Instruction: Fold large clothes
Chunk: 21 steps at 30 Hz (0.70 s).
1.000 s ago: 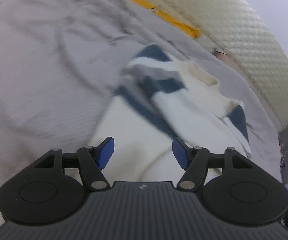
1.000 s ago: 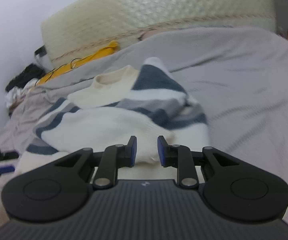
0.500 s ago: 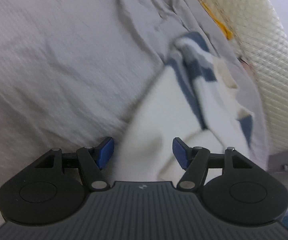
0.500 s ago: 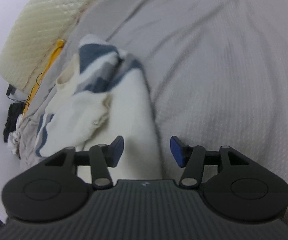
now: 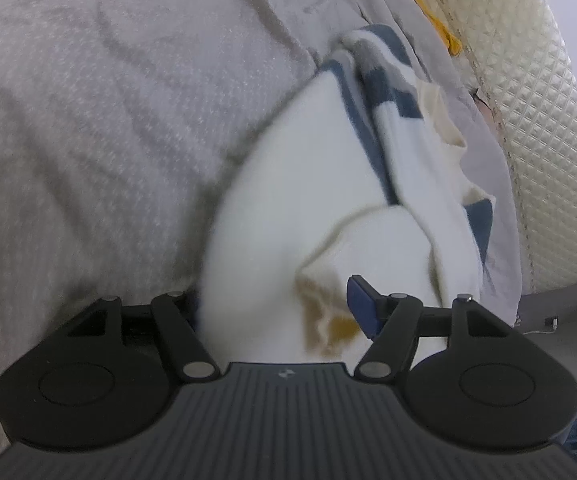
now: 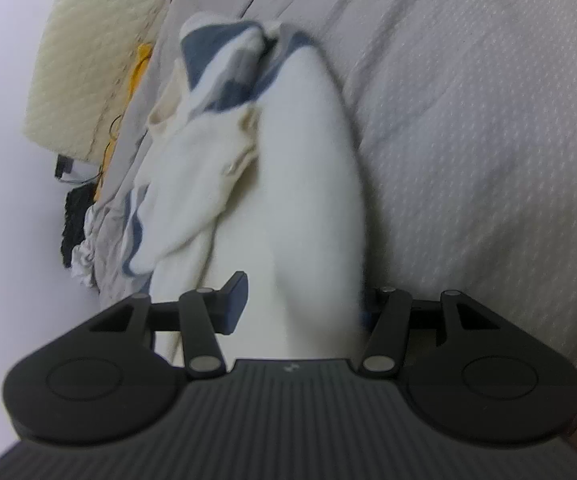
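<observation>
I see a bed covered by a rumpled grey textured bedspread (image 5: pixel 120 128); a cream knit sweater with blue-grey stripes (image 5: pixel 300 200) lies bunched on it.

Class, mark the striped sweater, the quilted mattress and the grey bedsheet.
striped sweater (image 5: pixel 288 200): left wrist view, white body panel.
quilted mattress (image 5: pixel 544 92): left wrist view, diamond-stitched side.
grey bedsheet (image 6: pixel 488 140): right wrist view, bare stretch right of the sweater.

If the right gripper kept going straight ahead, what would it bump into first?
Probably the white knitted sweater with blue and grey stripes: its white fold already lies between the open right gripper's fingers, on the grey textured bedspread.
</observation>
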Motion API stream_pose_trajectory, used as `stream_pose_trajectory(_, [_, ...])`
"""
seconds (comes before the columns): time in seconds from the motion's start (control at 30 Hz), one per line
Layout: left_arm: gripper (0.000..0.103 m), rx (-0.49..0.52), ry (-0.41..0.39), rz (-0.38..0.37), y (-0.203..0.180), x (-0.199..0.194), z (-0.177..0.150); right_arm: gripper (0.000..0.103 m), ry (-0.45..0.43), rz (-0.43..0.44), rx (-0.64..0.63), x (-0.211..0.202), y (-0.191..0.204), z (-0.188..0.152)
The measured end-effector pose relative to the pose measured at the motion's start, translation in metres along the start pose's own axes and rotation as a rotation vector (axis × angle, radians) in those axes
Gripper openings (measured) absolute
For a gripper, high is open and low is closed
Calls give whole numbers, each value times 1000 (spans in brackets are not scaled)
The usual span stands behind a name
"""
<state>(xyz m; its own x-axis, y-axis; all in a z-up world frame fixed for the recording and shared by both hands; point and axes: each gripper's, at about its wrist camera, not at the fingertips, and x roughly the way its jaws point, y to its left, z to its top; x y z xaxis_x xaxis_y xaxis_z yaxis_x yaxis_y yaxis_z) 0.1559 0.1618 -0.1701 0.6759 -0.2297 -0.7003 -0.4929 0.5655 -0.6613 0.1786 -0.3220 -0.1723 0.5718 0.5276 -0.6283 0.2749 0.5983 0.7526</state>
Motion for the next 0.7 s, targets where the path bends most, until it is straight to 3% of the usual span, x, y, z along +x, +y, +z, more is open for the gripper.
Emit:
stream_pose_trajectory(0.07, [69,-21,-4,-12,1,-6,-6,53,25,25,38,-2,-4,-7])
stream_pose_trajectory(0.2, [51,-43,16,-5,2,-15,-16,48,66,52,29,-7,-1,-21])
stream_pose_trajectory(0.3, [34,-44,36,28,2,-19,-28,30,85,27,1,-7,3,-35])
stream_pose_trajectory(0.43, [17,0,27,59,-4,-23,-35,22,64,-5,-9,-7,5,-33])
stream_pose_trajectory(0.53, [13,-4,3,24,-4,-31,-34,20,53,7,-10,-6,6,-31])
stream_pose_trajectory(0.7, [12,25,-49,-76,-17,-54,-26,18,-18,143,7,-28,5,-25])
